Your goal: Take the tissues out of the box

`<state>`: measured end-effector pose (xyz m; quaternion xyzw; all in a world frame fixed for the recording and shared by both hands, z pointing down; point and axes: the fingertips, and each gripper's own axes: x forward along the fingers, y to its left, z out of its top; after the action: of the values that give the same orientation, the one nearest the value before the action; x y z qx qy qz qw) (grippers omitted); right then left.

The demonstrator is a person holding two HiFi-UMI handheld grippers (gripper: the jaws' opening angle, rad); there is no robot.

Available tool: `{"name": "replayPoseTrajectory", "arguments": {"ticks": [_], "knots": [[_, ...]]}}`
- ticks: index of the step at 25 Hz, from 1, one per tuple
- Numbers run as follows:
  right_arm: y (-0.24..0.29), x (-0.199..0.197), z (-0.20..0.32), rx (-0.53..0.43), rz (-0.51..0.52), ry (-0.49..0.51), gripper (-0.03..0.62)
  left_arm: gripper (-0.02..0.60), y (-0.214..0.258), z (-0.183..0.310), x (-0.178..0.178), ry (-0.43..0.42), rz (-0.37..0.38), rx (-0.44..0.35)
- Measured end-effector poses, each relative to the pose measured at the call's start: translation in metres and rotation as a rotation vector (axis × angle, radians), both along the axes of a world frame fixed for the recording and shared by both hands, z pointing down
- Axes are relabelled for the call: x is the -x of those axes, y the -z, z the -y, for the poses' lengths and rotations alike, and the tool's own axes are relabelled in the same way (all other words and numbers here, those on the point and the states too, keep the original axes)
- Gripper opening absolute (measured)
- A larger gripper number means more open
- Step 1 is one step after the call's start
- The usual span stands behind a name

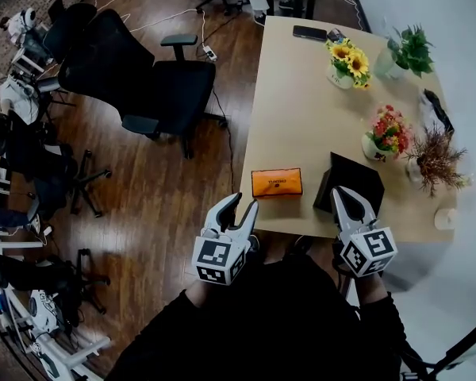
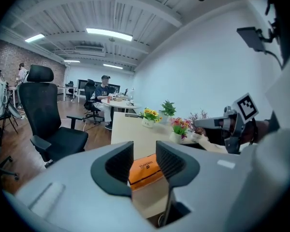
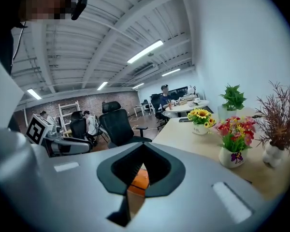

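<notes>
An orange tissue box lies flat near the front edge of the light wooden table. Both grippers hover in front of that edge, apart from the box. My left gripper is just below and left of the box. Its jaws stand close together with a narrow gap and nothing in it, and the box shows through that gap past my left gripper. My right gripper is to the right of the box, over a black case. Its tips meet, empty, with the box seen beyond my right gripper.
A black case lies to the right of the box. Along the table's right side stand a sunflower pot, a red flower pot, a dried plant and a green plant. A phone lies at the far end. A black office chair stands to the left.
</notes>
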<state>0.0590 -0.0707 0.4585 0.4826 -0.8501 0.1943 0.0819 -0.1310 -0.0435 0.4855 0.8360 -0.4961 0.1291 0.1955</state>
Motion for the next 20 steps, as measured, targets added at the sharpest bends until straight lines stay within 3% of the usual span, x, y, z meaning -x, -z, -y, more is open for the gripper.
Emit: {"name": "replayPoseTrajectory", "arguments": {"ticks": [9, 20], "knots": [[0.014, 0.0, -0.002, -0.043, -0.001, -0.013, 0.0, 0.127, 0.005, -0.006, -0.005, -0.016, 0.002, -0.01], [0.021, 0.01, -0.007, -0.075, -0.016, 0.051, 0.0, 0.127, 0.003, -0.007, -0.006, -0.015, 0.014, -0.011]]}}
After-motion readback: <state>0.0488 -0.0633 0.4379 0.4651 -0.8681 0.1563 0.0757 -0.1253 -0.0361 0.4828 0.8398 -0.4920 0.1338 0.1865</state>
